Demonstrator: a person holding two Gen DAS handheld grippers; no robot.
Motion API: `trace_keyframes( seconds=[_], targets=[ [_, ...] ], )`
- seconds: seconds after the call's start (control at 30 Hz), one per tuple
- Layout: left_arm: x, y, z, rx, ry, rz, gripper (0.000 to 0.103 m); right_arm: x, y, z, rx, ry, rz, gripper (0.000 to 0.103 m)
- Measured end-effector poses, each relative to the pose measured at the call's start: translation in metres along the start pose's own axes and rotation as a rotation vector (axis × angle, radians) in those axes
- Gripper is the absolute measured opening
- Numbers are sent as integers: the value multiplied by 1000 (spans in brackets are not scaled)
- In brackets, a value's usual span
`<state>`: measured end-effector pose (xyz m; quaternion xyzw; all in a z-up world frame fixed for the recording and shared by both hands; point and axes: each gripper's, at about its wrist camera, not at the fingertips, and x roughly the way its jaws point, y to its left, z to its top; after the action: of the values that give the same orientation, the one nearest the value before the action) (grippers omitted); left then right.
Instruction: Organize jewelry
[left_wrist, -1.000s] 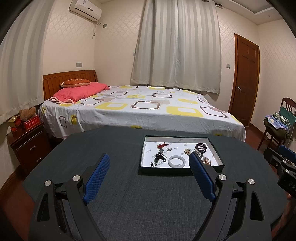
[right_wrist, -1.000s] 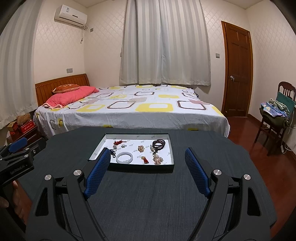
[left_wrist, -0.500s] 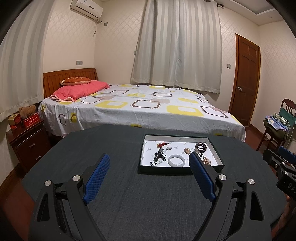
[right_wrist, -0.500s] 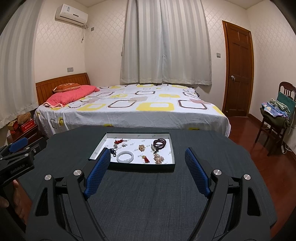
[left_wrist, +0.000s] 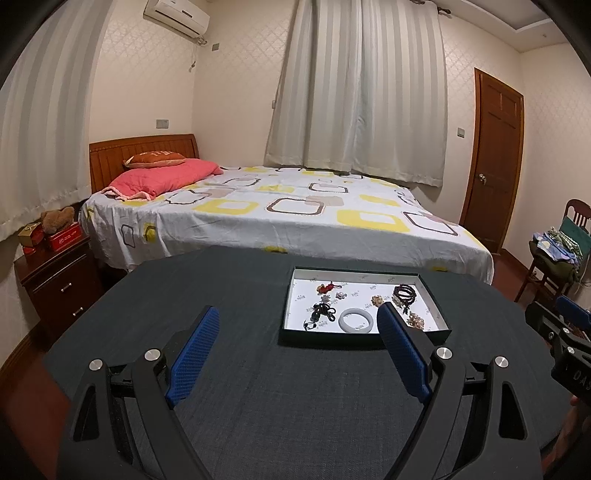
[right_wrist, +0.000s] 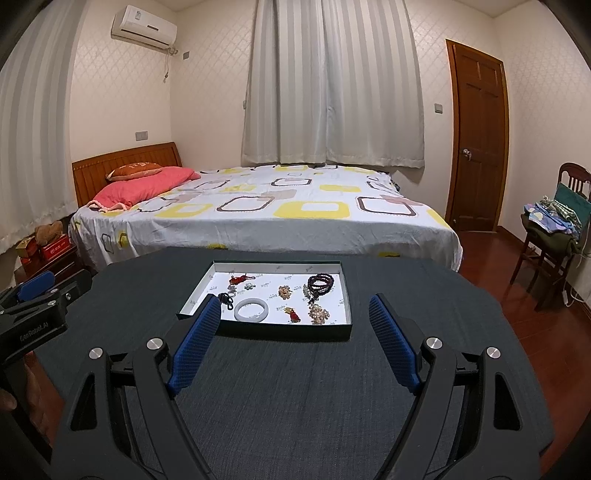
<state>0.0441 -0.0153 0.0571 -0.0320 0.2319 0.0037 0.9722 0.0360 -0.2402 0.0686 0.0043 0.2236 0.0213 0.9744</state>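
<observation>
Left hand-held gripper (left_wrist: 297, 345) wide, empty | right hand-held gripper (right_wrist: 293, 338) likewise | poised near tray (right_wrist: 258, 325) on surface (right_wrist: 295, 387), jewelry scattered, unsorted.

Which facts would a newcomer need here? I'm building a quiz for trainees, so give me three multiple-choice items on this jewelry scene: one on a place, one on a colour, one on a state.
1. Where does the white bangle lie?
A. On the bed
B. In the shallow tray, near its front edge
C. On the dark tablecloth outside the tray

2. What colour are the pads on the gripper fingers?
A. Blue
B. Red
C. Green

3. How do the right gripper and the left gripper stand?
A. Both shut on a bracelet
B. One open, one shut
C. Both open and empty

Answers: 1 B, the bangle sits inside the tray by the front wall. 2 A, the ribbed pads are blue in both wrist views. 3 C, each pair of jaws is spread wide over the dark tablecloth with nothing between them.
</observation>
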Motion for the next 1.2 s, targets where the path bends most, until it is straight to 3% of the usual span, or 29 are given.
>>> trace_keyframes(
  seconds=[0.67,0.87,1.2],
  targets=[
    [1,-10,2,32,-1,-5,84,2,1,-1,1,4,0,81],
    [3,-11,2,33,-14,32,84,2,1,-1,1,4,1,81],
    [10,-8,-2,-13,22,-4,85,2,1,-1,1,5,0,81]
  ],
)
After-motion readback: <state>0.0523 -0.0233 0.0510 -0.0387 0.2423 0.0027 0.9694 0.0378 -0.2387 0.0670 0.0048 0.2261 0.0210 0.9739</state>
